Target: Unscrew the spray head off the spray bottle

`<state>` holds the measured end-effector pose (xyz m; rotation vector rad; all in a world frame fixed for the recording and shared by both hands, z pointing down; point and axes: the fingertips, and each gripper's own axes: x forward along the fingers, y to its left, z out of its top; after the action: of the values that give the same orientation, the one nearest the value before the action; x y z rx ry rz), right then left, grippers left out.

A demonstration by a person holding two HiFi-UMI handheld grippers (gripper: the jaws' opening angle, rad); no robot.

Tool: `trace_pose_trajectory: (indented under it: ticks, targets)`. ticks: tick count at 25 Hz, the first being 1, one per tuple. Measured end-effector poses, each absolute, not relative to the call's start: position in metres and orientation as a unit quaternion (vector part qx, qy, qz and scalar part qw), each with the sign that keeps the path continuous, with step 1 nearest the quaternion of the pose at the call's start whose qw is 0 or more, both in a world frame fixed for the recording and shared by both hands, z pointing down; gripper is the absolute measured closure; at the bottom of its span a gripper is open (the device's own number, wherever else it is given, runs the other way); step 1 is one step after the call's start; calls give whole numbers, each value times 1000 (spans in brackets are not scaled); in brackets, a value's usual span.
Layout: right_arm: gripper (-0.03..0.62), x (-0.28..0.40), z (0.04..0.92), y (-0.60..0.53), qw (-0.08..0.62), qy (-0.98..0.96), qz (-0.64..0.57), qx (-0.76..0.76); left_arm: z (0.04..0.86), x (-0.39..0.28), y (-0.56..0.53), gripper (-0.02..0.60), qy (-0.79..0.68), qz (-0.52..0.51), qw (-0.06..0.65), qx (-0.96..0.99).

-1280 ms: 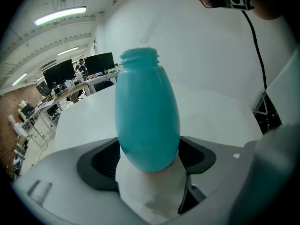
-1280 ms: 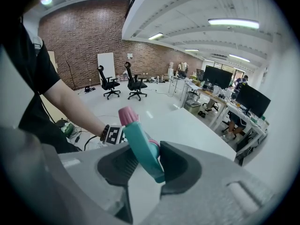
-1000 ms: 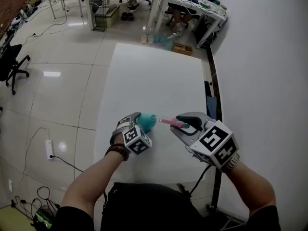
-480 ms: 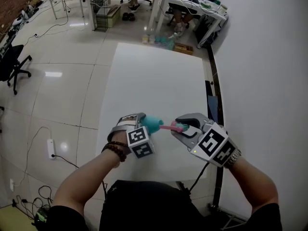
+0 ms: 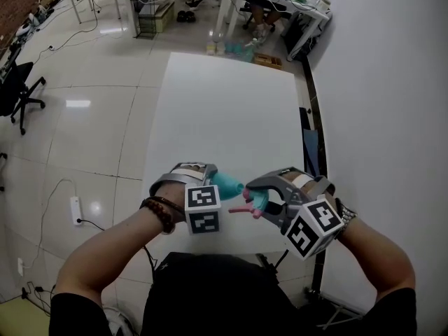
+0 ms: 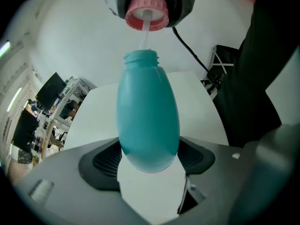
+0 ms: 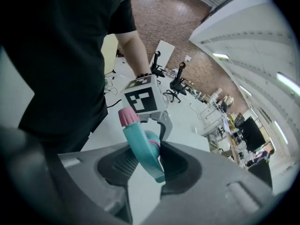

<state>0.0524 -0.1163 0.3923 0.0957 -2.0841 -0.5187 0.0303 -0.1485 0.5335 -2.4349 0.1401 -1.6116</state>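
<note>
No readable text or labels

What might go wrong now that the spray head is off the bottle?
The dip tube sits in the neck of the bottle, so pulling the spray head sideways may bend it or flick drops. The left tongs grip only the bottle's rounded base; open and tilted, it might slip or spill.

The head view looks steeply down on the white rectangular table [image 5: 224, 103] from above. Each gripper view peers closely along its own jaws; both catch the teal-and-pink plastic spray head [image 6: 146, 18].
</note>
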Motion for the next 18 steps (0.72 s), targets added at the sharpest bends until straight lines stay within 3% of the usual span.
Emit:
trace_pose_trajectory:
  ticks: [8,12,18]
  targets:
    - [473,50,413,-83,509,-767,-387,-56,531,19,-120,183,-23,-569,135,-811]
    - [473,41,415,-73,489,-724,-480,-81,531,15,-111,183,-52,-580,150,-799]
    - [473,39,424,-62,476,-696,-525,-113,532,12,-104,184,-88,-594,166,-782]
